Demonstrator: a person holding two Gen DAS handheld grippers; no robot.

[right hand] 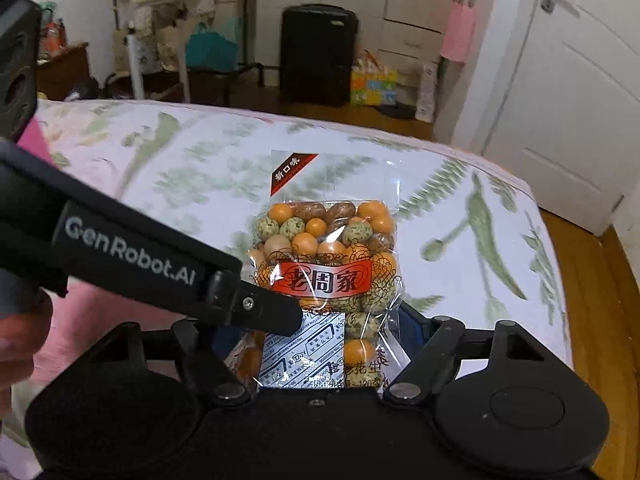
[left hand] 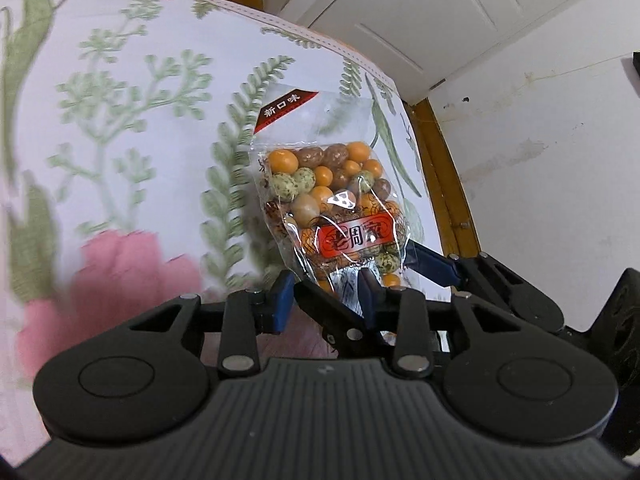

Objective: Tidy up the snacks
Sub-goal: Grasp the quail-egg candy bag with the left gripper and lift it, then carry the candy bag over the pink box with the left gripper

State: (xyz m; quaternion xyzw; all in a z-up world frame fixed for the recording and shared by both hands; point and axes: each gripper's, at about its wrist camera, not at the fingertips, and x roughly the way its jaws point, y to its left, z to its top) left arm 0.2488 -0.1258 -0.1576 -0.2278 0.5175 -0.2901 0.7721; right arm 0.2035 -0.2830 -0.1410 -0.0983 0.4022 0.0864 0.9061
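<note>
Snack bag (right hand: 320, 240): clear packet of coated peanuts in orange, brown and speckled green, with a red label (right hand: 324, 280) across the front and a white sachet (right hand: 304, 356) inside at the bottom. It stands upright in the centre of both wrist views, its lower end between my fingers and its sealed top towards the upper frame.

Left gripper (left hand: 324, 296): mine, nearly closed, clenched on the bag's lower corner. In the right wrist view its black finger comes in from the left edge and lies over the bag's lower left front.

Right gripper (right hand: 320, 330): mine, jaws wide, one on each side of the bag's bottom. The right blue pad meets the crinkled plastic edge and the left pad is hidden, so I cannot tell whether it grips.

Floral bedspread (left hand: 120, 120): white with green ferns and pink blooms, behind the bag.

Black suitcase (right hand: 318, 52): upper centre, on the floor.

White door (right hand: 560, 120): right edge.
</note>
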